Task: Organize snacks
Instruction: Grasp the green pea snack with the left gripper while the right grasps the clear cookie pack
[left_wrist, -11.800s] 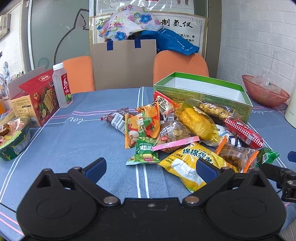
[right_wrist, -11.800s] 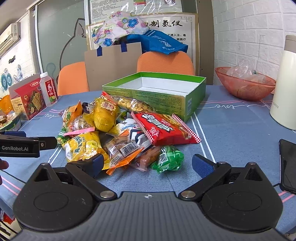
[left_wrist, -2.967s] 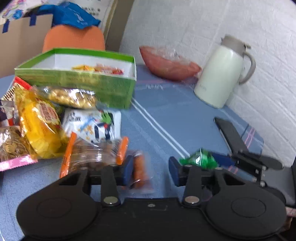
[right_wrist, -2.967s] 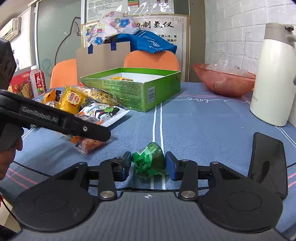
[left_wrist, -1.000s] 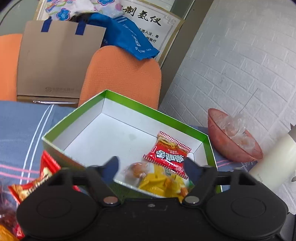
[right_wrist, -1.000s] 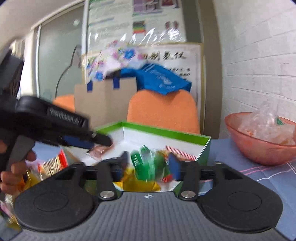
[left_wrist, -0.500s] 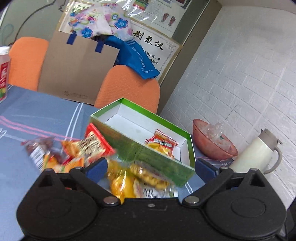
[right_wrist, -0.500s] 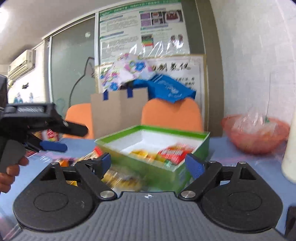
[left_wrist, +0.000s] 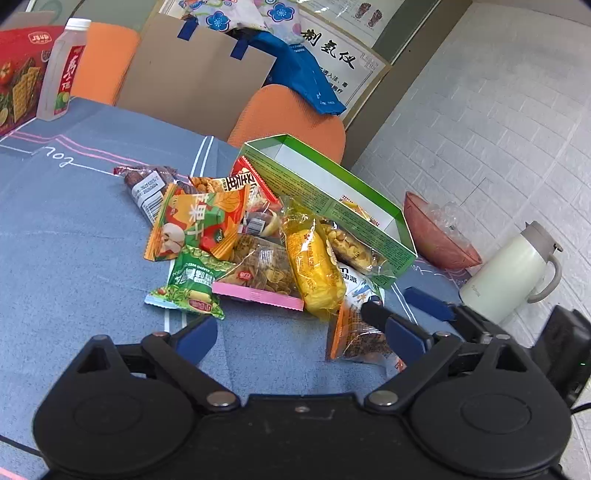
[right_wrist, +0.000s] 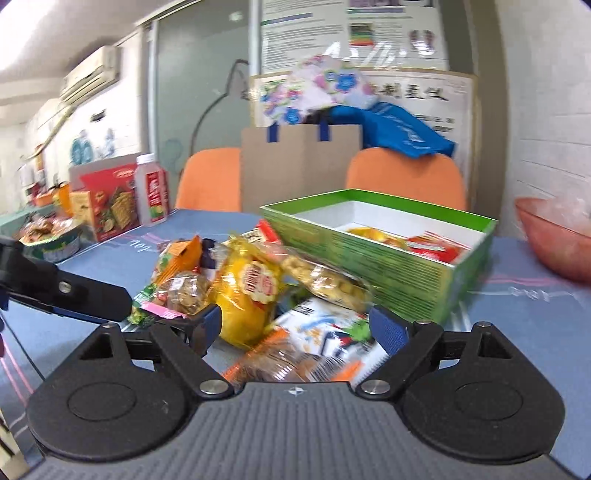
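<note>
A pile of snack packets lies on the blue tablecloth: an orange fruit-chip packet, a green packet, a yellow packet, a pink-edged bag and an orange-edged bag. The green box stands behind the pile and holds a red and a yellow packet. My left gripper is open and empty, low in front of the pile. My right gripper is open and empty, over the orange-edged bag; its fingers show in the left wrist view.
A white thermos and a pink bowl stand right of the box. A drink bottle and a red cracker box are at the far left. Orange chairs and a paper bag are behind the table.
Both grippers have drawn back from the box and come down toward the pile. The green packet the right gripper held one second ago is out of it; both have stayed open since half a second ago.
</note>
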